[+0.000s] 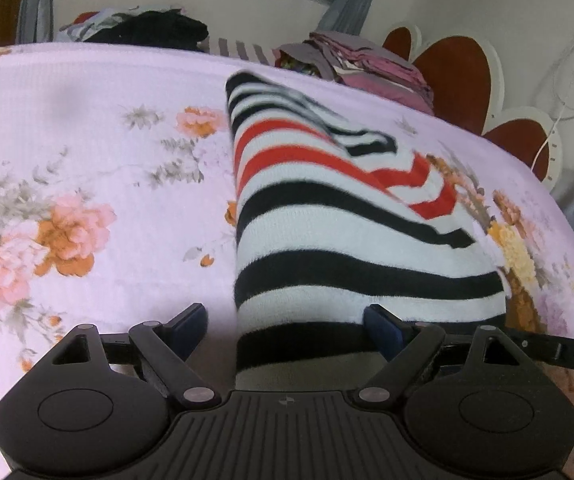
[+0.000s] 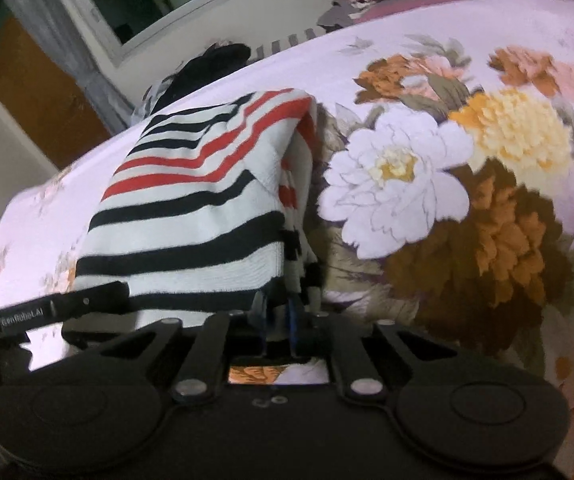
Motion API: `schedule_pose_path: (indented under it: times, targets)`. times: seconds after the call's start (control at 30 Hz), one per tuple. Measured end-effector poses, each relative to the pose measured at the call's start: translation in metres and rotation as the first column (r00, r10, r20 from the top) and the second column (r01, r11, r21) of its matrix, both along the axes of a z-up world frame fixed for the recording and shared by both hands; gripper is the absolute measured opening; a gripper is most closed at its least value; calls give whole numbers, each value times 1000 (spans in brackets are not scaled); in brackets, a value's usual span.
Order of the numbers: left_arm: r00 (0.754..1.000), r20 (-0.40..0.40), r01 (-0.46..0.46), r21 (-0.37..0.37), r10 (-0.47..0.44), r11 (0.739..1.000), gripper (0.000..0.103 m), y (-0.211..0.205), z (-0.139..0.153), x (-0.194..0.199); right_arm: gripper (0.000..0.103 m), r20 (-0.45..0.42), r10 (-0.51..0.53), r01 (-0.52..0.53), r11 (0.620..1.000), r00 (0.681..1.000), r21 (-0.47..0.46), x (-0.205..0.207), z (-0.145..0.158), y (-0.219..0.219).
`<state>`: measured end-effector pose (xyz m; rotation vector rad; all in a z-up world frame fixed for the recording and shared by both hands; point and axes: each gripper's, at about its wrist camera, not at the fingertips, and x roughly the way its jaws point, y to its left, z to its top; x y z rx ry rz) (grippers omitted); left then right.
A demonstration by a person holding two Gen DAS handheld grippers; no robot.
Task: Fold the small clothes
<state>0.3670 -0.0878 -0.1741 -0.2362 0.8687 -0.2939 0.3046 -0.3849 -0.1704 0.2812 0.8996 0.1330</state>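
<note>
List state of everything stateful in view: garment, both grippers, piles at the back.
striped garment: partly folded, layers doubled over, lying on the floral bedsheet
left gripper: jaws wide open, straddling the garment's near edge, not pinching it
right gripper: jaws nearly closed on the garment's layered edge
dark clothes pile: heaped, unfolded, at the far bed edge
pink-grey clothes stack: loosely stacked by the headboard

Left claw [image 1: 287, 326]: black linkage, blue pads, silver rivets; right claw [image 2: 283, 316] same.
</note>
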Motion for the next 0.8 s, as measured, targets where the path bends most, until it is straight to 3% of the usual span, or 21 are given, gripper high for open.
schedule_pose_path:
  times: [0.1,0.3,0.43,0.7,0.73,0.8]
  targets:
    - [998,51,-27,-56,30,998,86,10,20,-5,32,72,-2,0,1000,997,24,-5,21,-3]
    - [993,96,-69,-55,74,996,86,11,38,23,35,126,-28,27,1000,992,10,30,40,2]
    - [989,111,-89,-46,93,995,86,3,40,49,36,115,-102,95,993,988,65,61,37,-1]
    - [987,92,-130,-12,131,991,86,-1,25,84,41,14,-173,173,984,985,43,127,12,4]
    - [987,85,-136,-13,136,991,86,0,21,87,40,4,-182,181,982,983,54,132,8,2]
    - [988,66,-140,-20,141,990,86,0,14,92,25,-1,-176,176,981,984,78,141,2,2]
